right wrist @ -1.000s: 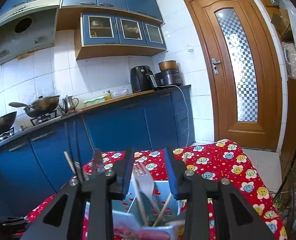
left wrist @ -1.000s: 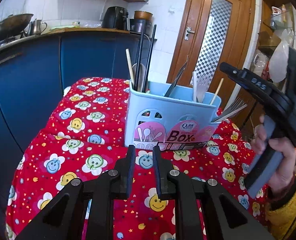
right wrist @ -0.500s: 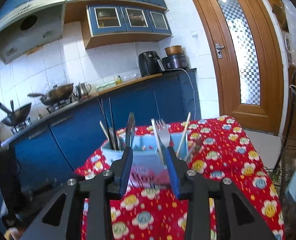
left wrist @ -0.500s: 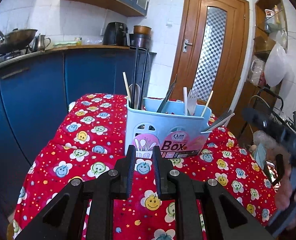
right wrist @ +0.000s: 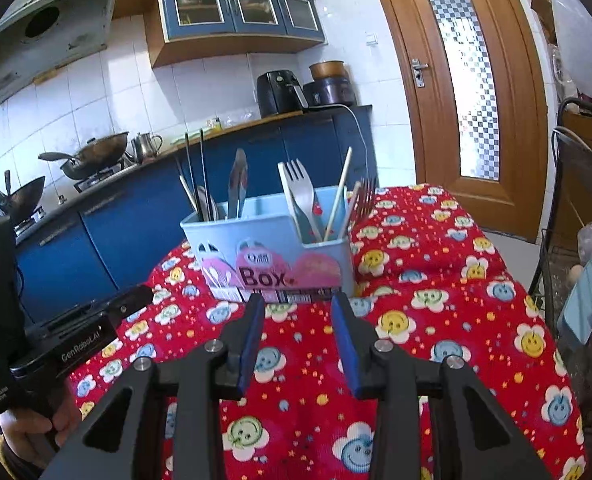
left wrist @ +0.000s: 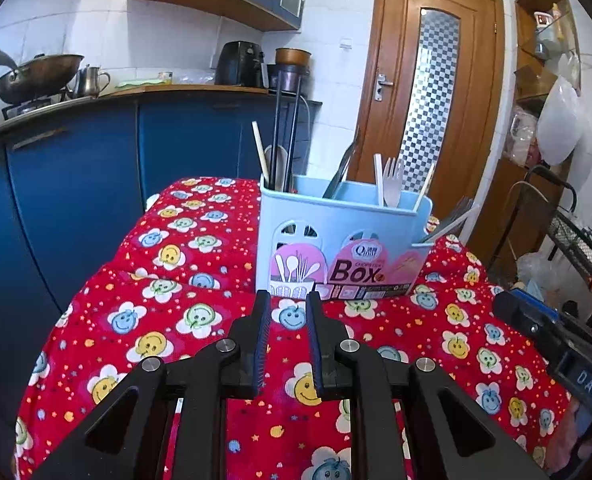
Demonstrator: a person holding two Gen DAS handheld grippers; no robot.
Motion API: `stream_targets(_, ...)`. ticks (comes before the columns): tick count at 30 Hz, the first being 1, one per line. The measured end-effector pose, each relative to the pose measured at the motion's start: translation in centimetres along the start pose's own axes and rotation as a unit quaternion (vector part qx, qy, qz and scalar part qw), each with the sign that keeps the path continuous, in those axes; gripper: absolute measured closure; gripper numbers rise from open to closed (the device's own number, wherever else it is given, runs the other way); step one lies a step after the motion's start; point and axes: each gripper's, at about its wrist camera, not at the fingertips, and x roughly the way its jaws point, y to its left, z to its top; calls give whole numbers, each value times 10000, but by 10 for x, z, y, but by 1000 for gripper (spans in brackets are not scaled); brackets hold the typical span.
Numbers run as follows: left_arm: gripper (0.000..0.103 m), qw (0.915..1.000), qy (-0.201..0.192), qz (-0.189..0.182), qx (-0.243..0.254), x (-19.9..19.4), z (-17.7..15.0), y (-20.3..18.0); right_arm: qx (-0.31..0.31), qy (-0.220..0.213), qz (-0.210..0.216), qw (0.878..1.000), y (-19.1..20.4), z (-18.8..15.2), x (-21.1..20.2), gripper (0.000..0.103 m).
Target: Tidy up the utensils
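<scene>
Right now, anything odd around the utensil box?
Yes: a metal fork hangs outside the blue utensil box at its right end, tilted outward, while the other utensils stand inside. Nothing spilled on the tablecloth.

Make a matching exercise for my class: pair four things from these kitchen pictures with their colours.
Things:
1. utensil box
2. tablecloth
3. door
4. tall chopsticks

Colours:
a. brown wood
b. black
c. light blue
d. red with smiley flowers

Pairs: 1-c, 2-d, 3-a, 4-b
</scene>
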Motion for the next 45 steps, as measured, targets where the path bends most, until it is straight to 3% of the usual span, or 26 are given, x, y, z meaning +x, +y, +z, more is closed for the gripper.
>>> stream_targets(5,76,10000,62,53,35,4,-7,-4,37,-3,-64,10000,3,-7,2,56)
stream_targets(10,55,9997,70,207,124,6,-12,-8,23,1,-199,9998,4,-10,5,42)
stream_targets(13,48,9995,18,280,169,5,-12,-10,55,25,-237,9997,3,-12,6,38)
stream_targets(45,45,9986,-113,489,188,0,-10,-9,86,37,-259,9996,1,-17,8,33)
